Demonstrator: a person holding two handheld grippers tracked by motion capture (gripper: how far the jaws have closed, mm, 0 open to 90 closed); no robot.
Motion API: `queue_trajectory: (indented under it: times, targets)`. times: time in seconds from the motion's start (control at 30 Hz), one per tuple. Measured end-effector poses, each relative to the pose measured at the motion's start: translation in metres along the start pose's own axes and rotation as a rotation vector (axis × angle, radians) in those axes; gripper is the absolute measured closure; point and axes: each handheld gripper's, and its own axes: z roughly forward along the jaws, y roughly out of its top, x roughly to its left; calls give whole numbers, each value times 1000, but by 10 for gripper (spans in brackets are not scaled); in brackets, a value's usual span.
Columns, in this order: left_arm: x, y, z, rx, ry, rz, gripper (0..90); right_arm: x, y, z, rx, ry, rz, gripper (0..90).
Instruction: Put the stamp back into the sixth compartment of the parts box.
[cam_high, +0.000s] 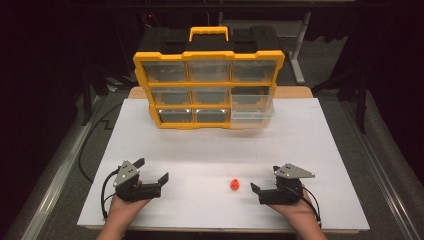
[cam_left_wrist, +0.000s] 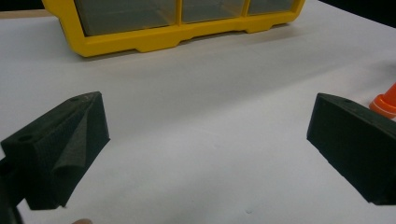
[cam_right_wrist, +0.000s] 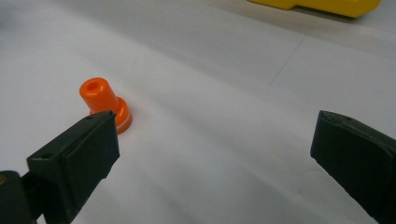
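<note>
Both tongs, left (cam_high: 154, 169) and right (cam_high: 263, 179), gape apart low in the frame, flanking an orange cone (cam_high: 234, 184) on the white bench (cam_high: 300, 135).

- The high view is looking forward and down over the whole surface (cam_high: 210, 150).
- Each gripper view is sitting low, looking out between its jaws; both are sharing the orange cone (cam_right_wrist: 103, 103) and yellow organizer (cam_left_wrist: 154, 39).

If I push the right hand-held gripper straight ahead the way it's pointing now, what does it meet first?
Probably bare white table. The right hand-held gripper is open, and the orange piece stands just off its line beside one jaw; it may get clipped. Depth is uncertain.
</note>
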Motion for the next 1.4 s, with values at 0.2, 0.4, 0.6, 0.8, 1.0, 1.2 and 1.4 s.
queue_trajectory:
  times: [0.2,0.4,0.6,0.8,1.0,1.2,1.4]
  targets:
    - [1,0,-1,-3,-2,8,2,12,7,8,-13,32,-22,43]
    - [1,1,-1,-6,-5,7,2,22,12,16,-16,56,-44,66]
    - [2,1,-1,-3,-7,15,2,34,17,25,-22,88,-66,117]
    - [1,1,0,-3,-7,19,2,41,22,35,-19,123,-62,169]
    - [1,0,0,3,-8,23,2,47,25,41,-13,145,-77,265]
    - [0,0,0,6,-8,27,3,46,23,35,-25,161,-75,416]
    - [1,0,0,4,-7,23,2,45,18,29,-15,178,-77,519]
